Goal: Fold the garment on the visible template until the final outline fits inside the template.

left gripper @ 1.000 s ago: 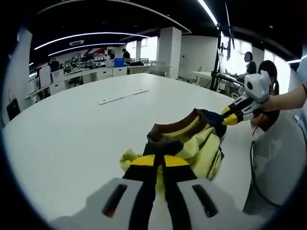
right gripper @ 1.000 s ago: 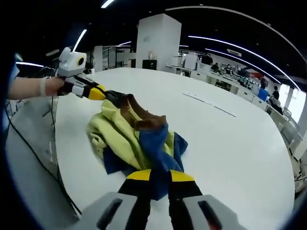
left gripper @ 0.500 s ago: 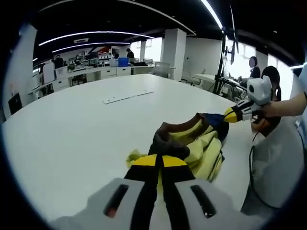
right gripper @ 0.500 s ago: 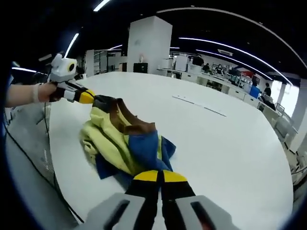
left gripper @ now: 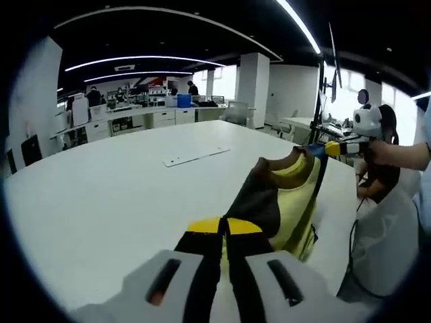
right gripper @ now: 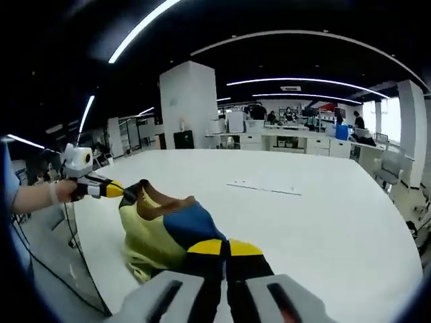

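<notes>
Item: 1 garment (left gripper: 286, 198), yellow body with brown collar band and blue panels, stretched above the white bench (left gripper: 101, 195) between 2 hand-held grippers. Its lower part hangs near the bench edge closest to the person; whether it touches the surface cannot be told.

Left hand-held gripper (left gripper: 224, 227): jaws closed together on a dark fold of the garment at the collar end. It appears in the right gripper view (right gripper: 126, 192) with a hand (right gripper: 62, 191) behind it.

Right hand-held gripper (right gripper: 225, 249): jaws pinched tight on the blue section. It appears in the left gripper view (left gripper: 322, 149), gripping the far corner.

Handling: judged light and limp. The cloth sags between the 2 holds and drapes in loose folds, so it will not keep a shape unless laid flat. Likely slippery only where layers bunch. Best holds are probably the shoulder seams or collar corners, where doubled fabric gives the jaws something firm.

Other: a flat white strip (left gripper: 195, 156) lies on the bench, well apart from the garment. No template outline can be made out.

Markings: no brand, label or writing is readable.
</notes>
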`<action>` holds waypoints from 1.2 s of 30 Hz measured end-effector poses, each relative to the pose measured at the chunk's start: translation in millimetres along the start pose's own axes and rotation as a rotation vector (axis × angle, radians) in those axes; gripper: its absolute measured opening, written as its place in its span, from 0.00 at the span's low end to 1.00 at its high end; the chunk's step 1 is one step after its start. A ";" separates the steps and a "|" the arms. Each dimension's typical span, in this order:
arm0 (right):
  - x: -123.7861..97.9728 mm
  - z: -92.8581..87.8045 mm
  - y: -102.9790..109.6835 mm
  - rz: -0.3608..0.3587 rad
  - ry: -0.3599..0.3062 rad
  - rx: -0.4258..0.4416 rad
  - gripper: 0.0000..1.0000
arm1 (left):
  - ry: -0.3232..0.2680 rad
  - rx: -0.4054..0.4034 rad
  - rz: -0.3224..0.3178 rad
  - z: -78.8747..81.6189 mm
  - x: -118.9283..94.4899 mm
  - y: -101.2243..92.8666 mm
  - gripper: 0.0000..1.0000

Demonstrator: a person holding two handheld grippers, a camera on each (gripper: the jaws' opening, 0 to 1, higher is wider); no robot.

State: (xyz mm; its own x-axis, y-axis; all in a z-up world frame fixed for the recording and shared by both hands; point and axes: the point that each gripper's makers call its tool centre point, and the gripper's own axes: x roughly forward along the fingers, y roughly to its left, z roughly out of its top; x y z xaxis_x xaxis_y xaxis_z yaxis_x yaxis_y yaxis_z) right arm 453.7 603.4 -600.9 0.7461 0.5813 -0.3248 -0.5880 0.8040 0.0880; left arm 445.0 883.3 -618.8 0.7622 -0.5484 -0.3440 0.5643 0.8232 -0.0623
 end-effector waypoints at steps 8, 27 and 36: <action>-13.2 59.2 19.2 0.036 -0.125 -0.047 0.00 | -0.120 0.008 0.019 52.0 -27.7 4.7 0.00; -6.2 137.3 15.1 0.083 -0.271 -0.109 0.00 | -0.301 -0.023 0.059 129.2 -29.3 39.4 0.00; 61.2 106.5 -20.7 0.085 -0.162 -0.076 0.00 | -0.173 -0.102 0.109 94.3 29.7 71.5 0.00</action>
State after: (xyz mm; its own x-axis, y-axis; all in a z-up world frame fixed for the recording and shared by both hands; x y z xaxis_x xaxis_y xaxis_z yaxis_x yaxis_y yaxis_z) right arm 544.8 635.8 -522.3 0.7298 0.6641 -0.1625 -0.6682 0.7431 0.0357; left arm 537.9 912.0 -545.1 0.8648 -0.4653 -0.1888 0.4475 0.8847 -0.1306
